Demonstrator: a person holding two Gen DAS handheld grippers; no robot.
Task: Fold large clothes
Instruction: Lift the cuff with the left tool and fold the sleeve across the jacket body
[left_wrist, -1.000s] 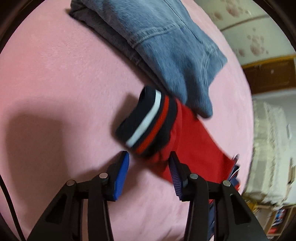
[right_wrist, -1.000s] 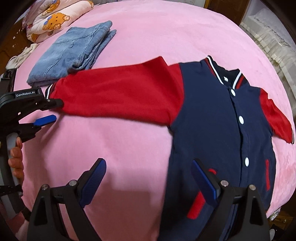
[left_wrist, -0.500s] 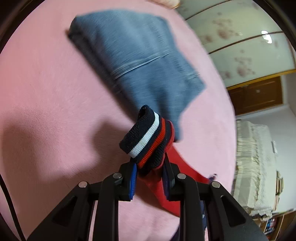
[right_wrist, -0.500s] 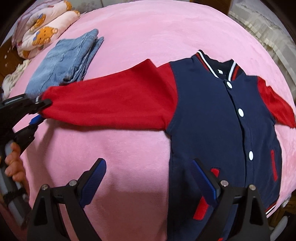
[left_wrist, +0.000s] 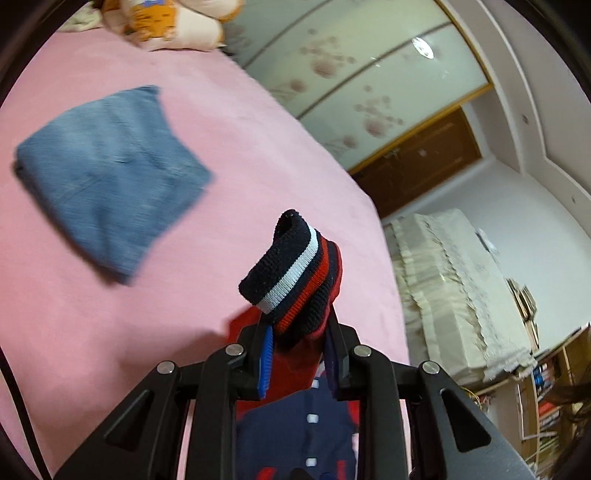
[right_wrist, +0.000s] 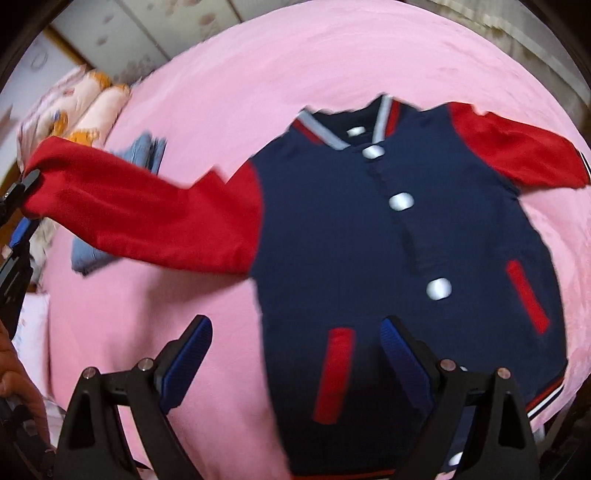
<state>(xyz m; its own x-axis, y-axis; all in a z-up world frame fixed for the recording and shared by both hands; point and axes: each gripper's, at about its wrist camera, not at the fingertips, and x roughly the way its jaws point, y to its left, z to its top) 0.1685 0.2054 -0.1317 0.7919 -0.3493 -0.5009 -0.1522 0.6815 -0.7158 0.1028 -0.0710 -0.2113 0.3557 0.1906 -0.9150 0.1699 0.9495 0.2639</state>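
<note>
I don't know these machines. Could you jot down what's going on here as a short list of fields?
Surface: pink bed cover
Garment in work: navy jacket with red sleeves, front up, buttoned
Left tongs: shut on the striped cuff, sleeve lifted off the bed
Right tongs: open, over the jacket's lower edge, holding nothing
Already folded: jeans, beside the jacket
Also there: cartoon-print pillow

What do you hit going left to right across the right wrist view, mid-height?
Left gripper pinching the sleeve end → raised red sleeve, partly covering the folded jeans → navy jacket body → white snap buttons → red pocket trim → pink bedspread.
</note>
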